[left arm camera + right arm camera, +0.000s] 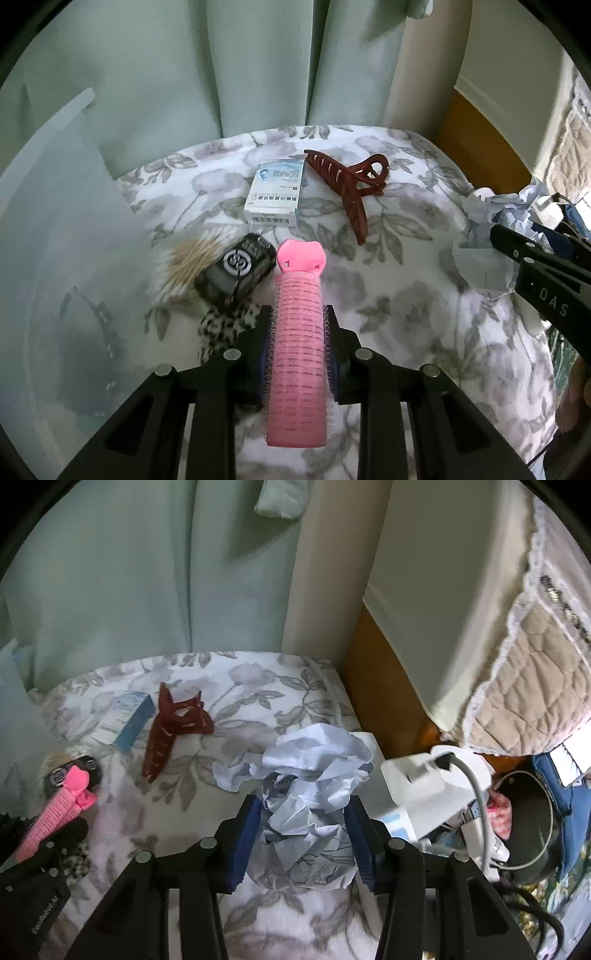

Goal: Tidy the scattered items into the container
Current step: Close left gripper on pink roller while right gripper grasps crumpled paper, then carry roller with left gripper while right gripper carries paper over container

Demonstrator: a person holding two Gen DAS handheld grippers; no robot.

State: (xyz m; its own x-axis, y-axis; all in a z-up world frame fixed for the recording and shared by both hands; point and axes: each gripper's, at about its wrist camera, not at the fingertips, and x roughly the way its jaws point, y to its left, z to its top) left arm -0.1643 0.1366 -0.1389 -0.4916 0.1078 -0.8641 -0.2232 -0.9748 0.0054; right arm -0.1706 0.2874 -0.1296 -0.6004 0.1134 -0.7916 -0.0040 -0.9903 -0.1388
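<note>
Left gripper (298, 332): matte black plastic fingers, blue ribbed pads, round silver screw heads along knuckles, hollow slotted arms. Right gripper (303, 825): same black build, blue ribbed pads (242, 842), silver screws; white "DAS" lettering on side.

pink roller (297, 354), floral cloth (406, 306)

Bedroom at home: floral bedspread (258, 686), green curtains (184, 74), quilted bed cover (535, 686), hair bits.

Hair claw (347, 188) right of box (275, 194)
</note>
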